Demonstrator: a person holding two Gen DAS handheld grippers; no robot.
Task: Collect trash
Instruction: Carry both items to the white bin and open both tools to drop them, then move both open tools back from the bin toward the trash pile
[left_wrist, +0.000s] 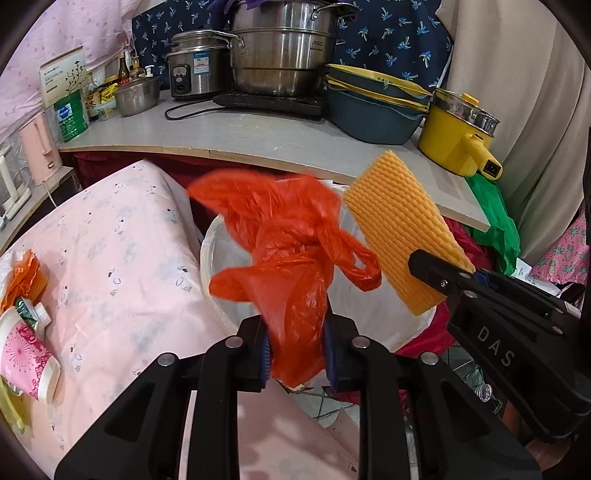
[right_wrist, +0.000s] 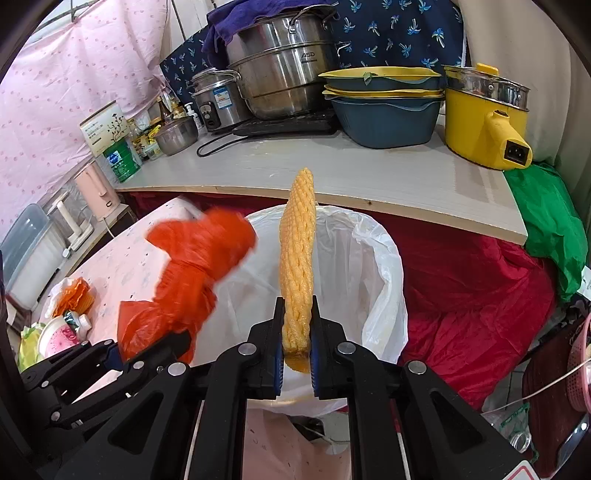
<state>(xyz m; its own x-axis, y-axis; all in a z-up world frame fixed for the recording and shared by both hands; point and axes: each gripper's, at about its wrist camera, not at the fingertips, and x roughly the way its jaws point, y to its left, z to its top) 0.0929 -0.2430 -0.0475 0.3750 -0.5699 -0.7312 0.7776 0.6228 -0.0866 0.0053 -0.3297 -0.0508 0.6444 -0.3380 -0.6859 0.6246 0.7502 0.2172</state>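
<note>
My left gripper (left_wrist: 295, 349) is shut on a crumpled orange plastic bag (left_wrist: 288, 251) and holds it over the white-lined trash bin (left_wrist: 210, 258). My right gripper (right_wrist: 297, 354) is shut on a yellow foam net sleeve (right_wrist: 297, 258), held upright over the same bin (right_wrist: 369, 266). The sleeve also shows in the left wrist view (left_wrist: 399, 229), to the right of the bag, with the right gripper (left_wrist: 461, 280) pinching its lower end. The bag (right_wrist: 192, 273) and left gripper (right_wrist: 122, 358) show at lower left in the right wrist view.
A pink-covered table (left_wrist: 122, 251) left of the bin holds more trash: a paper cup (left_wrist: 26, 354) and orange wrappers (left_wrist: 26, 273). Behind is a grey shelf (left_wrist: 258, 136) with steel pots, blue basins and a yellow pot (left_wrist: 454, 136). Red cloth (right_wrist: 461, 288) lies to the right.
</note>
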